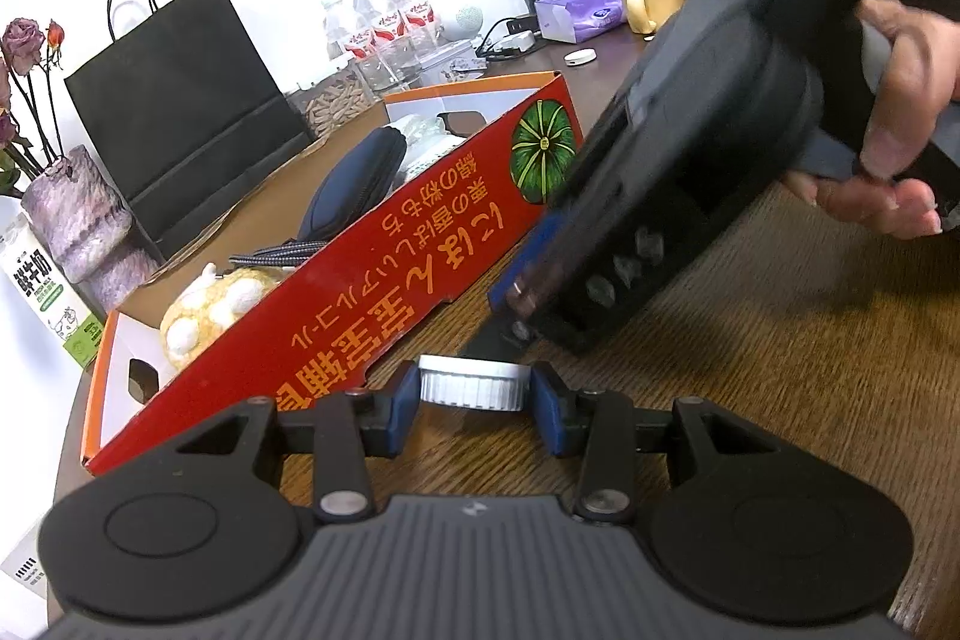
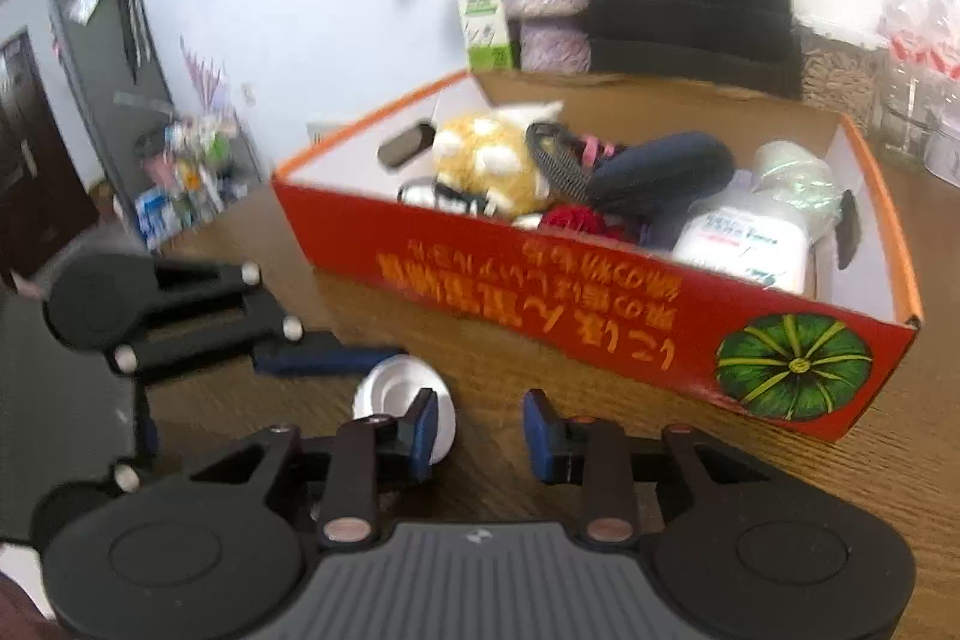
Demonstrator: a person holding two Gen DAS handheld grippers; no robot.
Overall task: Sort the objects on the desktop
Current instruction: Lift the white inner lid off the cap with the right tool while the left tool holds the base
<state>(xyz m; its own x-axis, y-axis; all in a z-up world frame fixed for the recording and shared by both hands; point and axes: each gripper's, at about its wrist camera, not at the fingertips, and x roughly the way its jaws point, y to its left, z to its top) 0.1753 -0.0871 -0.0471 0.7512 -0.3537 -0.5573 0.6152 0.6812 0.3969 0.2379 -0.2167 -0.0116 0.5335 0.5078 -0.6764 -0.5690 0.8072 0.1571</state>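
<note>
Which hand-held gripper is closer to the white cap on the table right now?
Left. The left hand-held gripper has the white cap between its pads, gripping its ridged sides. The right hand-held gripper sits just beside the cap, jaws open, with nothing between them.

The left tongs [image 1: 474,400] point downward with both blue pads pressed on a ribbed white cap [image 1: 474,385]. The right tongs [image 2: 477,436] stand slightly parted with nothing between them, gripped by a hand [image 1: 894,142] on the handle.

Wooden table [image 1: 780,370], red box [image 1: 384,280] (open-topped), bag [image 1: 180,100]
</note>
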